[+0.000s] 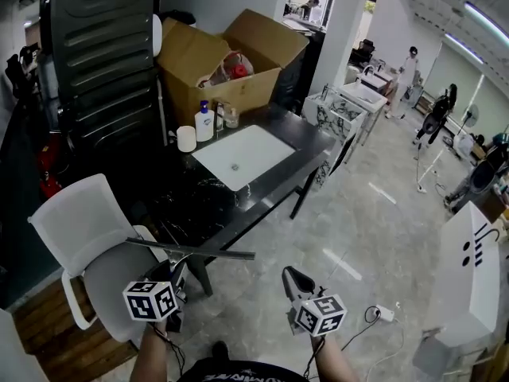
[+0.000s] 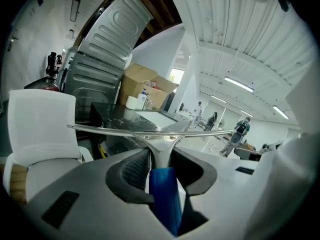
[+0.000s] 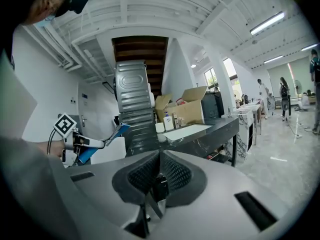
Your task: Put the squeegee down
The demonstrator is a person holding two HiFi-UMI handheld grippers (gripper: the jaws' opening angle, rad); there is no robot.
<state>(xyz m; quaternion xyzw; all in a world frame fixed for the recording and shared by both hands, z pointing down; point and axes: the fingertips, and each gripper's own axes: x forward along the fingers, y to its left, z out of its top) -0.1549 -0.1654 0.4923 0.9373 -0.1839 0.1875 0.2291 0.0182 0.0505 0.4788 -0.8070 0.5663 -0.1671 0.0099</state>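
Left hand-held gripper (image 1: 176, 272) grips squeegee (image 1: 191, 250) over white chair (image 1: 79, 221) beside black table (image 1: 195, 205).

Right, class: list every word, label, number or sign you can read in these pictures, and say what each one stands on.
Nothing here can be read as words or numbers.
Pump bottle: blue label, too small to read.
Shirt, bottom edge of head view: white print, too blurred.
Cube on left gripper, cube on right gripper: black square patterns, no words.
White cabinet: black bars and dots, not letters.
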